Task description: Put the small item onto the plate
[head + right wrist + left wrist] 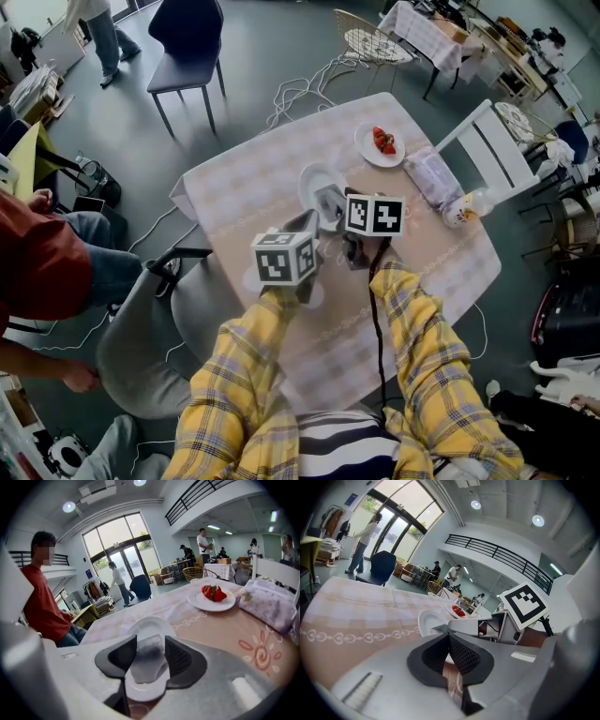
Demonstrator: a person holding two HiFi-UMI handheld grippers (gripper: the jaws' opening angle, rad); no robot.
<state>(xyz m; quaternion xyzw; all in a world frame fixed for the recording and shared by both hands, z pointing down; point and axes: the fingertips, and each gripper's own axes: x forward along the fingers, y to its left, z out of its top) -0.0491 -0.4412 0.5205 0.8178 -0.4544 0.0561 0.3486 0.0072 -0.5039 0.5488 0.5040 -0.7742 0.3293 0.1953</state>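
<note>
Pulling the right claw [150, 639] back carelessly could drag the small item [146, 661] off the plate [153, 620]: its released pads flank the item closely, and 1 ribbed pad might snag it. The item, a soft-looking, cloudy grey lump, lies on the glossy, shallow white plate near the counter's [225, 634] middle. The left claw [449, 634] hovers clenched on nothing, near the plate.

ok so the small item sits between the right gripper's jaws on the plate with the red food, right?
No. The small item sits between the right gripper's jaws on the plain white plate; the plate with the red food stands apart, further back. The right gripper view shows it.
</note>
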